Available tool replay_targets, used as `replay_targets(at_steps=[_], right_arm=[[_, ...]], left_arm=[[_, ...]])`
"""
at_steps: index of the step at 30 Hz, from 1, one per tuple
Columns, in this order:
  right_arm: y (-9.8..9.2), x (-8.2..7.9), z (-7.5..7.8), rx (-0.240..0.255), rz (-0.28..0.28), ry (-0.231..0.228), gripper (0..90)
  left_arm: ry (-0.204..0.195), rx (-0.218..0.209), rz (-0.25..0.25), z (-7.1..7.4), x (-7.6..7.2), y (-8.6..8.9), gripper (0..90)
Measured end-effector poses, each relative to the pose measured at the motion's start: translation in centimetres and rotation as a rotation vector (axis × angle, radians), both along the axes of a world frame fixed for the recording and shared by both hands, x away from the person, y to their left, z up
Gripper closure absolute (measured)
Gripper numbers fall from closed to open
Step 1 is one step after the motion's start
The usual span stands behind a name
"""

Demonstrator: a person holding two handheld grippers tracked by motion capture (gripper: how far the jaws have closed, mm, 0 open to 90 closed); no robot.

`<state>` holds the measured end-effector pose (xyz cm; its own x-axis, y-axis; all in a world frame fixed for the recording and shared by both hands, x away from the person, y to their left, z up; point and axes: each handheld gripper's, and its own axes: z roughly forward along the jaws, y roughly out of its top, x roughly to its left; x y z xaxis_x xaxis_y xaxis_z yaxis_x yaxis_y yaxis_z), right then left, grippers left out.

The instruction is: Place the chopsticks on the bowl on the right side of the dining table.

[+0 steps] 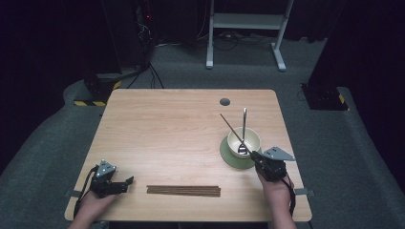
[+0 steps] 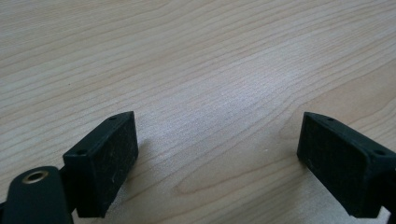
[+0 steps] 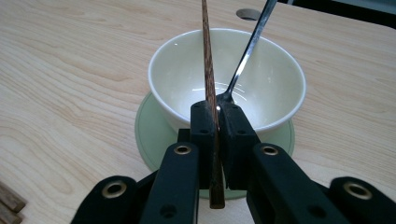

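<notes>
While pinched: the right gripper (image 3: 217, 122) clamps one dark brown wooden chopstick (image 3: 208, 74) above the cream ceramic bowl (image 3: 280, 84), lower right of the high view.
Risk: the tip may knock the steel fork (image 3: 247, 51) leaning inside, tipping the bowl off its pale green saucer (image 3: 147, 130).
Left gripper (image 2: 217, 154): spread, holding nothing, lower left.
Surface: light wooden table (image 1: 167, 124), remaining brown chopsticks (image 1: 184, 191) bottom centre.
Room: dark, grey carpet (image 1: 43, 138).

Wooden surface (image 1: 167, 124). Right tongs (image 1: 256, 156) sit at the near rim of a cream bowl (image 1: 244, 141) on a green saucer (image 1: 228, 155), clamping a single chopstick (image 1: 234, 132) that angles up and away over the bowl. A spoon (image 1: 243, 131) leans in the bowl. Spare chopsticks (image 1: 184, 191) lie near the front edge. Left tongs (image 1: 128, 181) rest at front left, jaws parted.
</notes>
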<state>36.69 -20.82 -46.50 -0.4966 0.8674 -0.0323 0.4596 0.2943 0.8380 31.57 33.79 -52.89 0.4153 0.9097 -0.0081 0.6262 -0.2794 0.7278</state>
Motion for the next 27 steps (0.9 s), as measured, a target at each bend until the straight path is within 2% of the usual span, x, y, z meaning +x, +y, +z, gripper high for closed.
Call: replay_targets(at_steps=[16, 27], right_arm=[[-0.49, 0.07, -0.15, -0.001, -0.017, 0.016, 84.4], [-0.35, -0.03, -0.09, -0.007, -0.014, 0.008, 83.6]], left_arm=[[-0.002, 0.0, 0.0, 0.0, 0.07, 0.01, 12.5], [-0.002, 0.001, 0.001, -0.01, 0.08, -0.01, 12.5]])
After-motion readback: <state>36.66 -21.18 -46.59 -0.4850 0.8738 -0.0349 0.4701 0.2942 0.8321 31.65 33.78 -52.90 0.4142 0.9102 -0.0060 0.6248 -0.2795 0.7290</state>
